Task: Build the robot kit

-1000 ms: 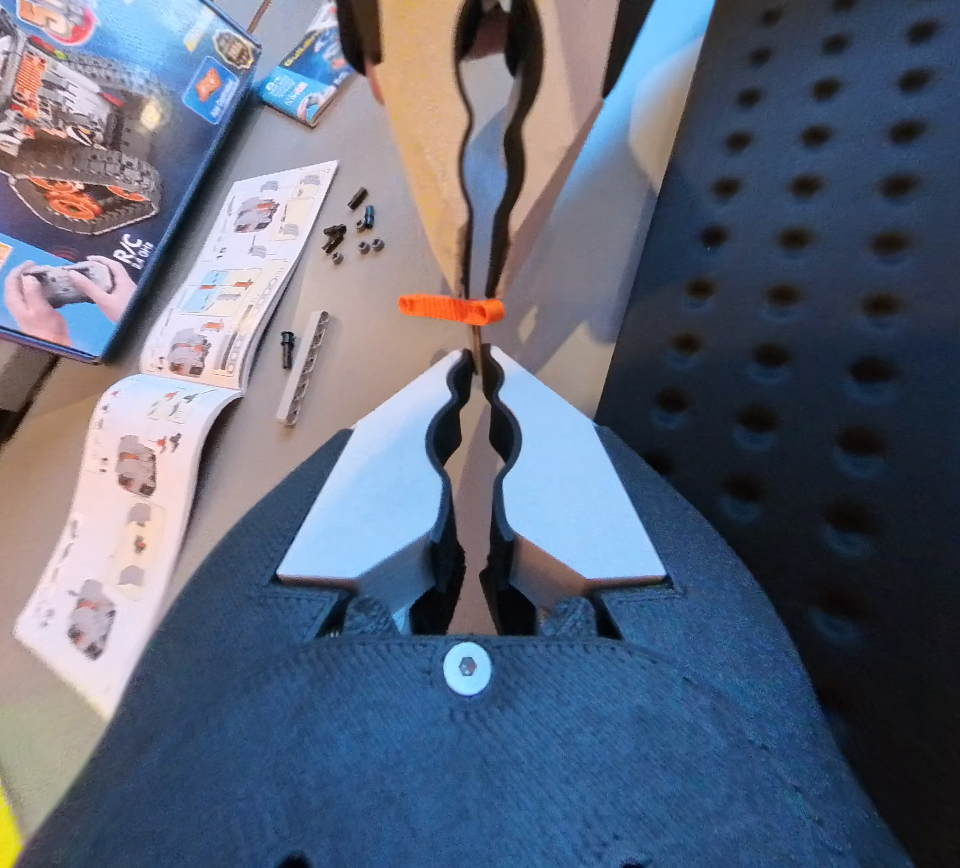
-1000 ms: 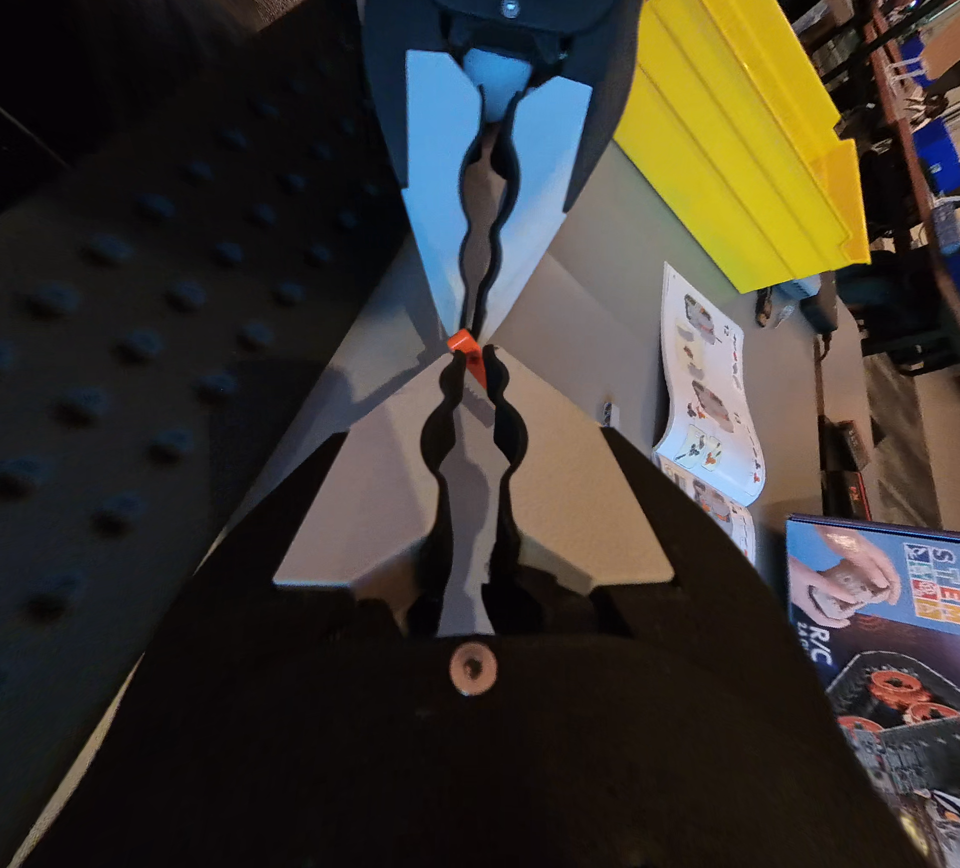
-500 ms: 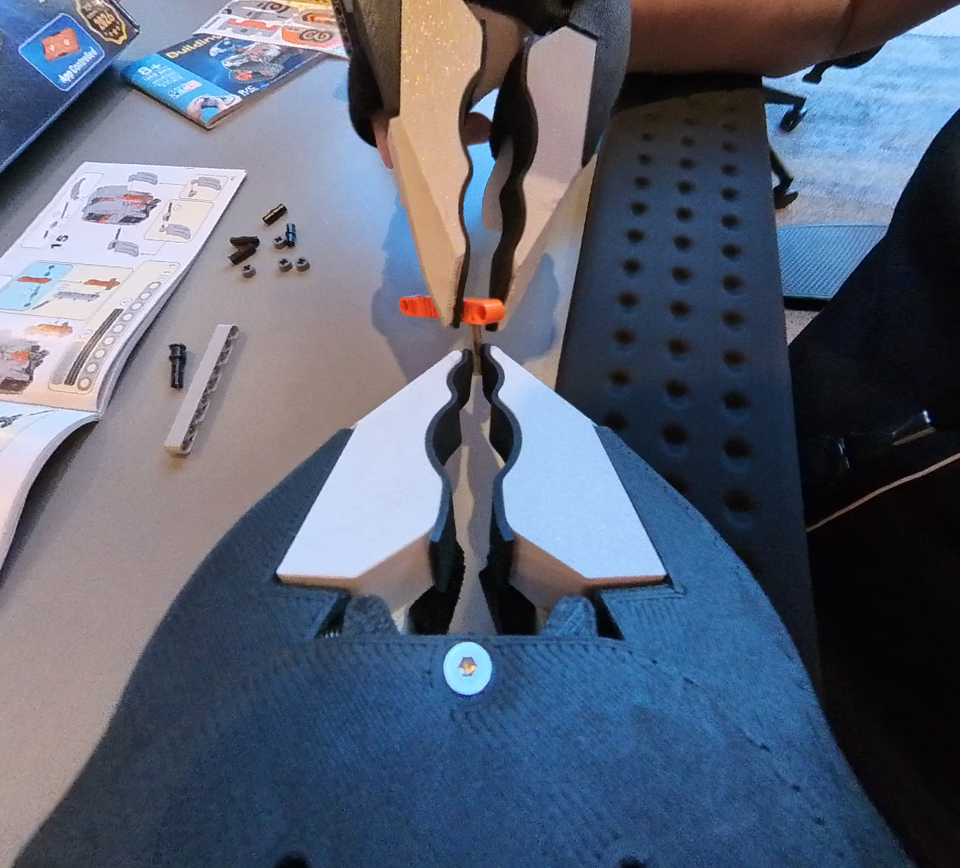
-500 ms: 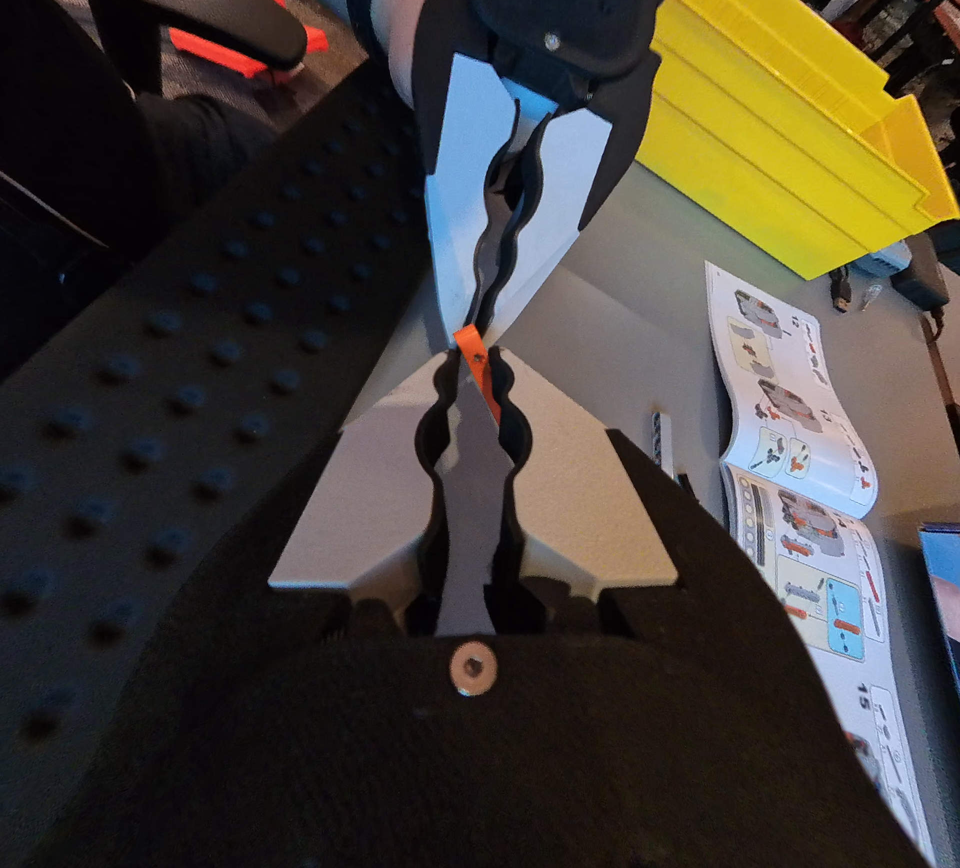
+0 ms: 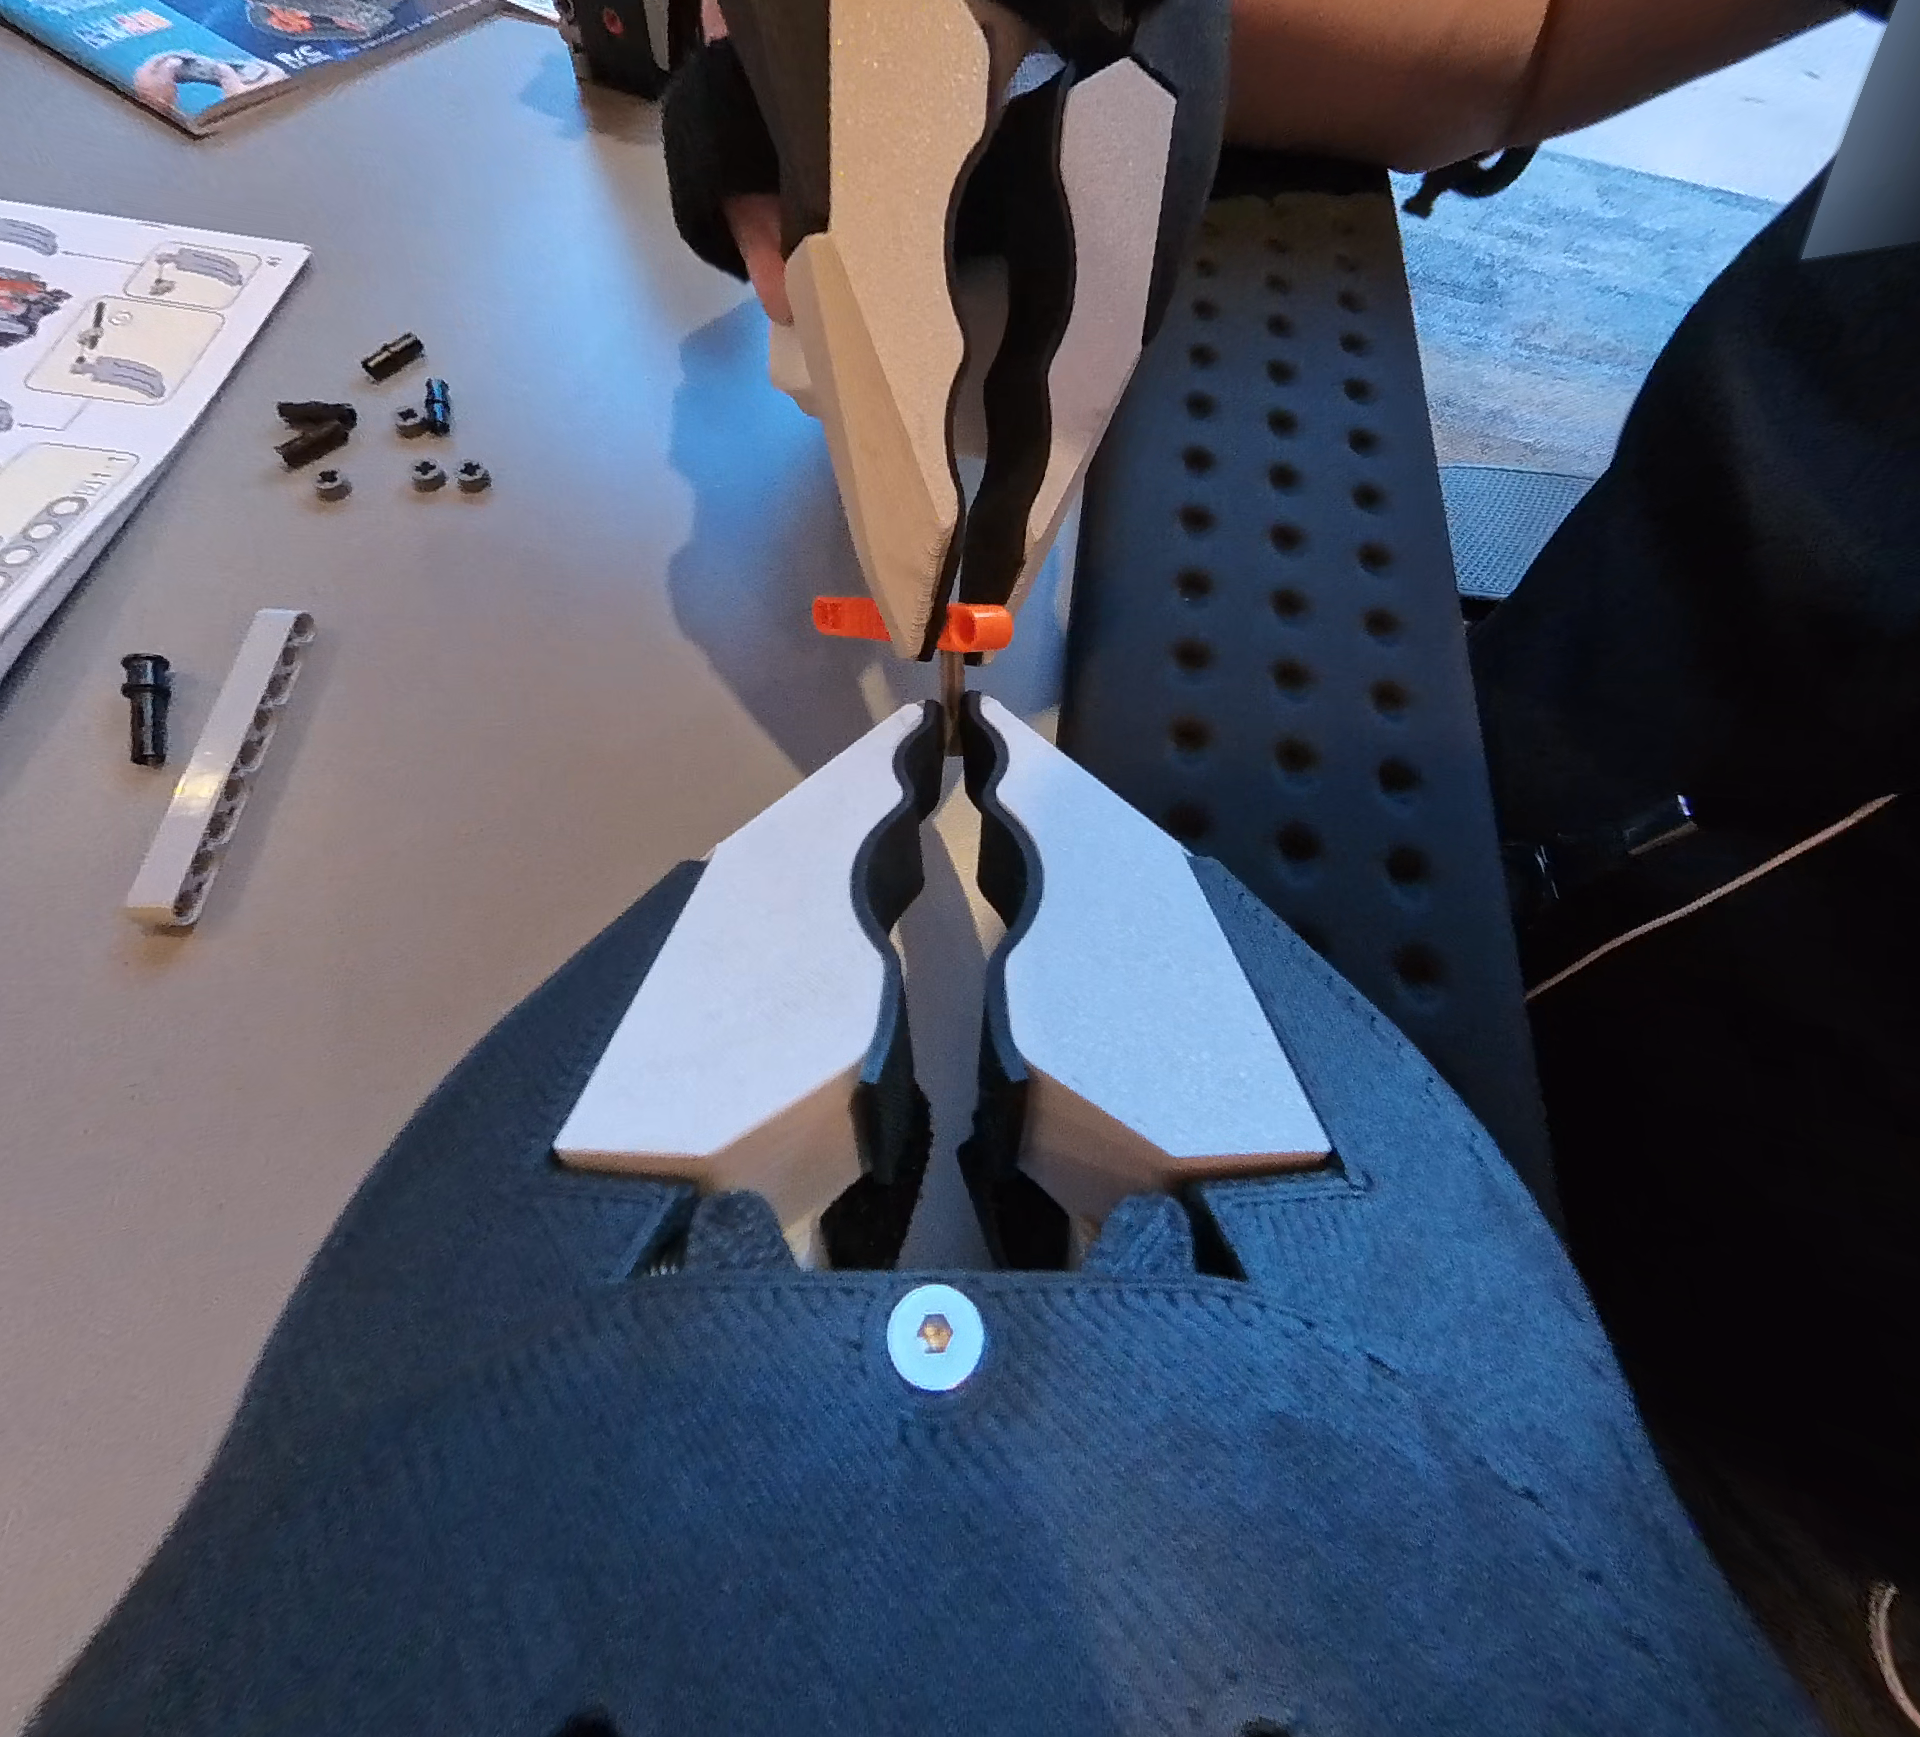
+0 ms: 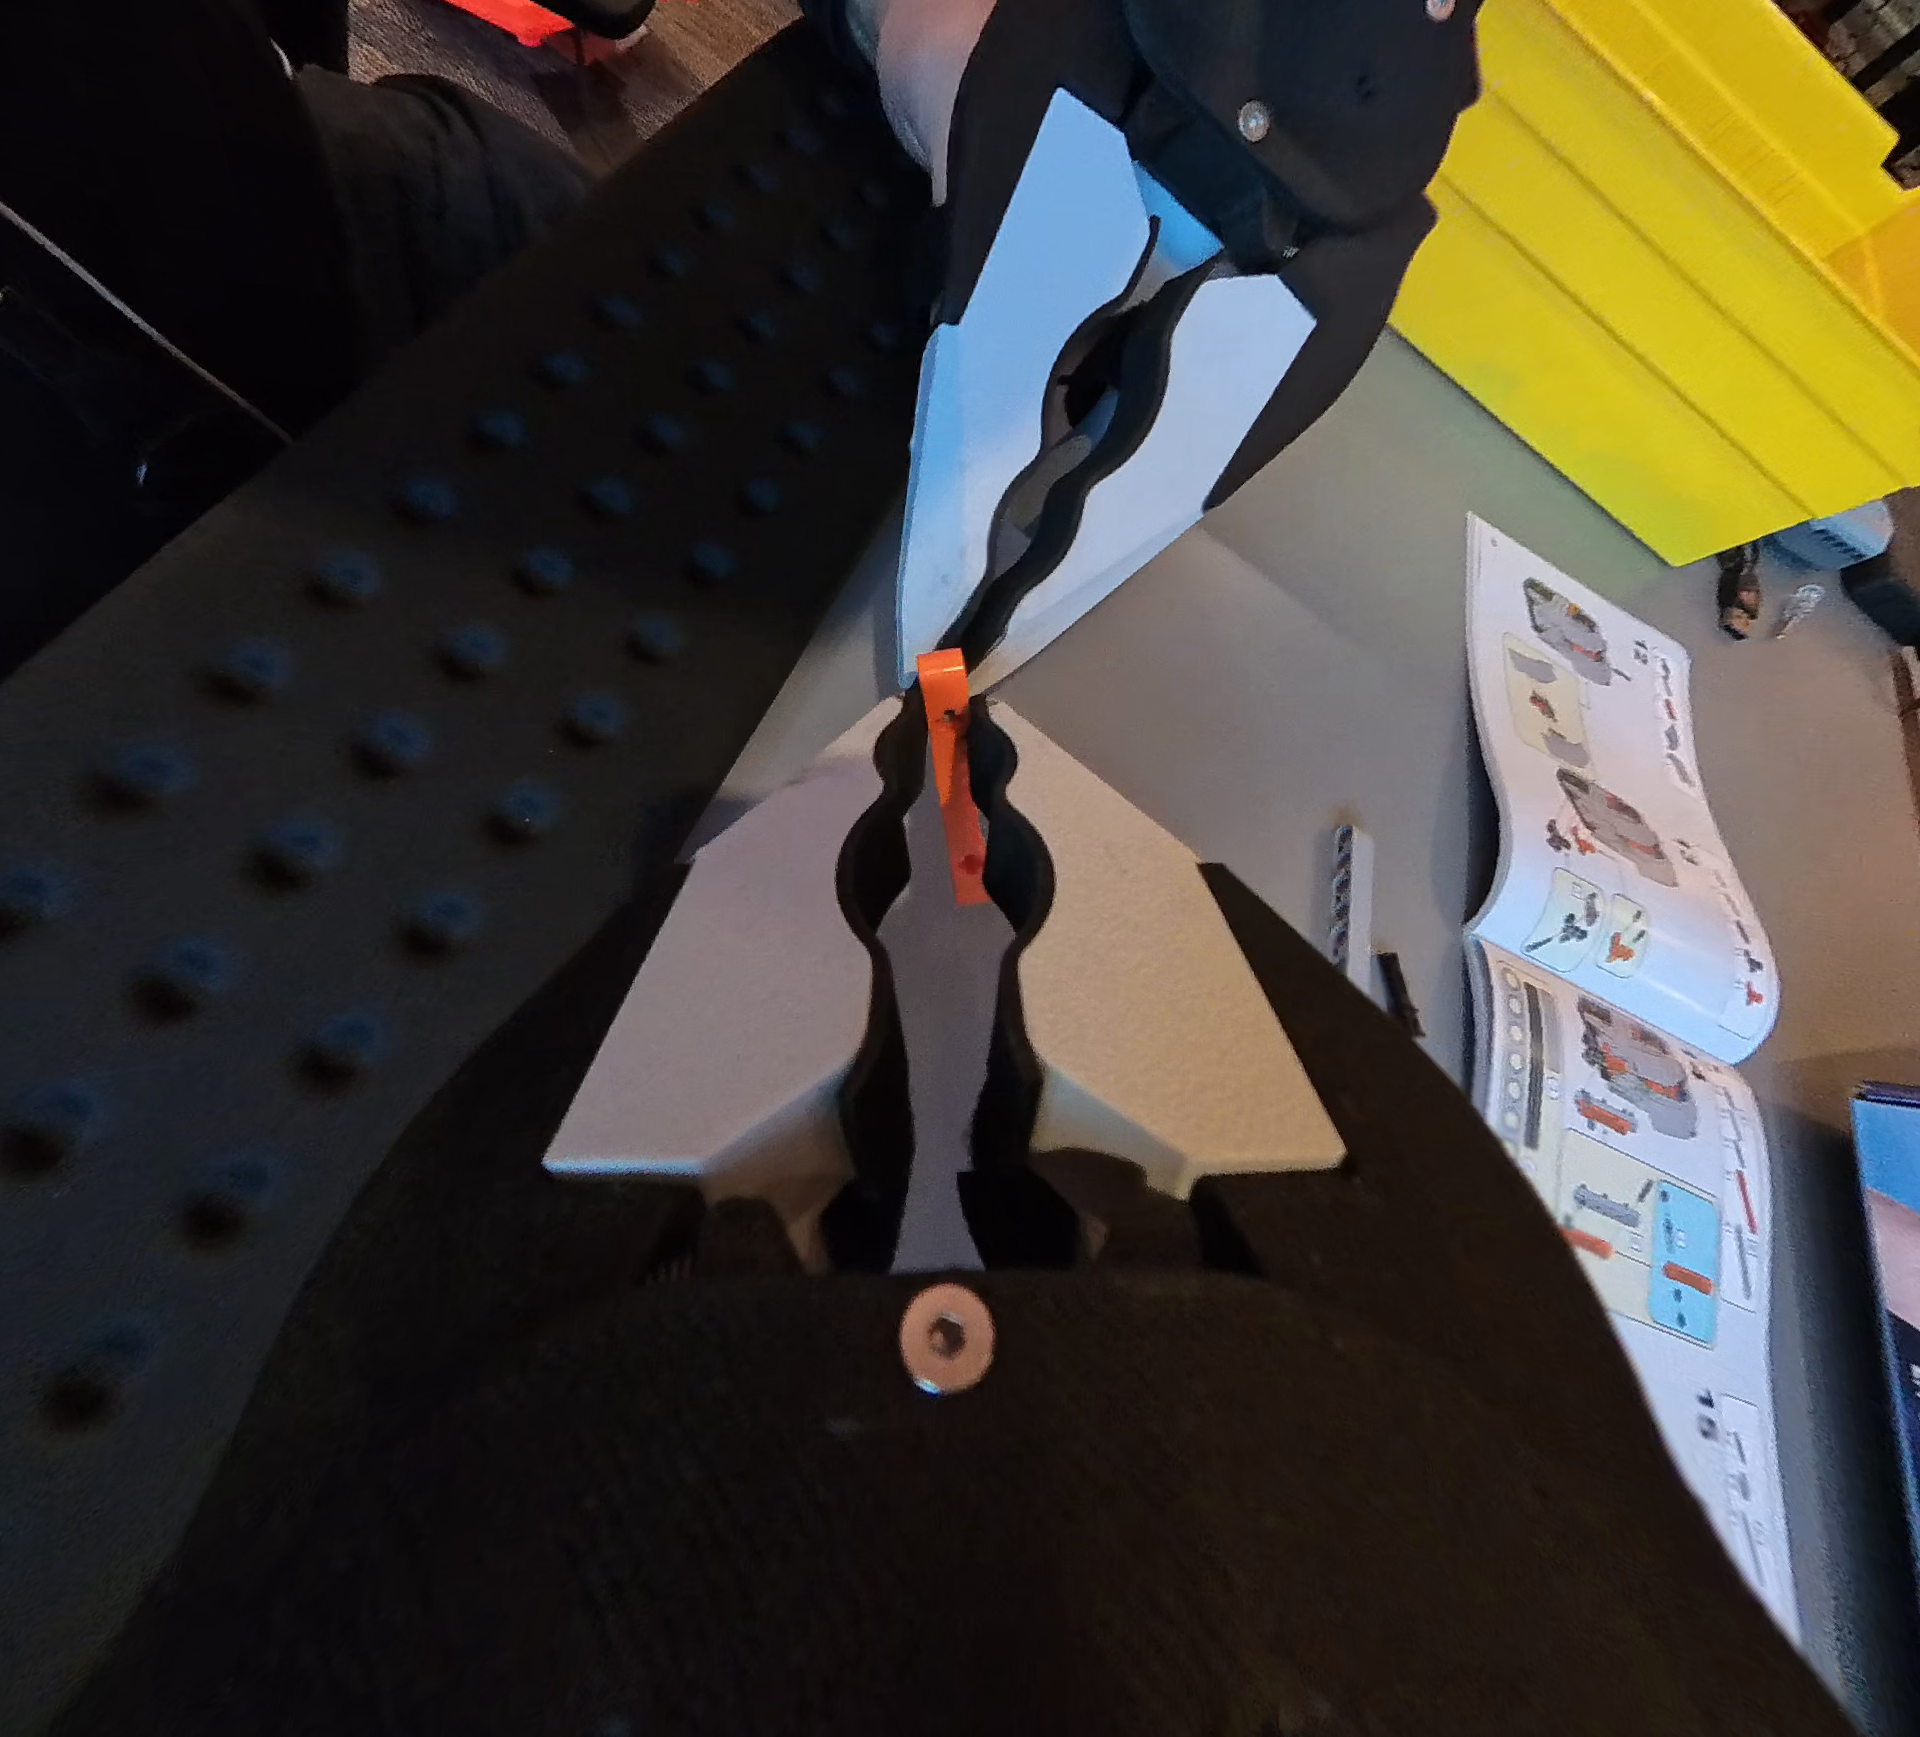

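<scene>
A small orange connector piece (image 5: 977, 625) hangs above the grey table (image 5: 520, 856) between both grippers. My right gripper (image 6: 943, 708) is shut on it, and the piece (image 6: 954, 804) runs back between its pads. In the left wrist view the right gripper (image 5: 932, 646) comes down from the top, held by a hand. My left gripper (image 5: 943, 713) is shut on a thin dark pin (image 5: 951, 688) that meets the orange piece from below. In the right wrist view the left gripper (image 6: 961, 659) meets the piece tip to tip.
On the table to the left lie a grey holed beam (image 5: 223, 762), a black pin (image 5: 145, 695), several small black parts (image 5: 384, 440), an open instruction booklet (image 6: 1621, 856) and a blue leaflet (image 5: 208, 14). A black perforated seat (image 5: 1278, 596) runs along the table edge. Yellow bins (image 6: 1662, 233) stand behind. Less than 4 cm separates the two grippers' tips. Both grippers' tips are roughly 9 cm from the black perforated seat (image 5: 1278, 596). The right camera catches it too, in the right wrist view (image 6: 380, 775).
Both grippers stayed shut and joined at the orange piece. They swung and tilted together, so the toy box left the left view. More of the orange piece now shows in the right gripper.
</scene>
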Demonstrator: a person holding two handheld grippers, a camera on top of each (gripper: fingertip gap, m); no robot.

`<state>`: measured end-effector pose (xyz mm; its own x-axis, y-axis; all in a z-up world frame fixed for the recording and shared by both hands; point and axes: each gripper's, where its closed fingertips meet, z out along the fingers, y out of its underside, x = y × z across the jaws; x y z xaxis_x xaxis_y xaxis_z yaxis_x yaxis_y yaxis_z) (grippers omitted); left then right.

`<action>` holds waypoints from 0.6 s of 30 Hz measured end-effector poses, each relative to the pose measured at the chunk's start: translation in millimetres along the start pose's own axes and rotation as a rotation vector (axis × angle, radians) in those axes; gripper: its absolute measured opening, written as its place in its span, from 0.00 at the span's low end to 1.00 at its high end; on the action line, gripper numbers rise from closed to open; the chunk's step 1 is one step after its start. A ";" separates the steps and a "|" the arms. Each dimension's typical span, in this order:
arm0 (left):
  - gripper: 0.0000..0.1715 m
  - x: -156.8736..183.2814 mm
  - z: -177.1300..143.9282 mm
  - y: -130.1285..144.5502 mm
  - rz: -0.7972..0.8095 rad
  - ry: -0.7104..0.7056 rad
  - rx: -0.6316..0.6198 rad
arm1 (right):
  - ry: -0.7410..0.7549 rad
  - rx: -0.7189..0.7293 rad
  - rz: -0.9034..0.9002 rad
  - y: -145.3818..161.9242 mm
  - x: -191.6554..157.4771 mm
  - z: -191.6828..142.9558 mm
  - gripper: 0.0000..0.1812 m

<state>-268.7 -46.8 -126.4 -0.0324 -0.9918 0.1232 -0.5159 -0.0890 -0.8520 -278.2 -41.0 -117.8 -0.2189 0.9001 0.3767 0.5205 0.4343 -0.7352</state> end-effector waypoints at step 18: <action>0.00 -0.2 0.6 5.8 -0.019 0.019 -0.022 | -0.081 0.027 0.103 4.6 -3.7 10.2 0.03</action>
<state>-271.2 -47.1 -131.6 -0.0389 -0.9881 0.1491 -0.5355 -0.1053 -0.8380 -283.4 -42.0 -128.4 -0.2317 0.9394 0.2528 0.5217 0.3393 -0.7828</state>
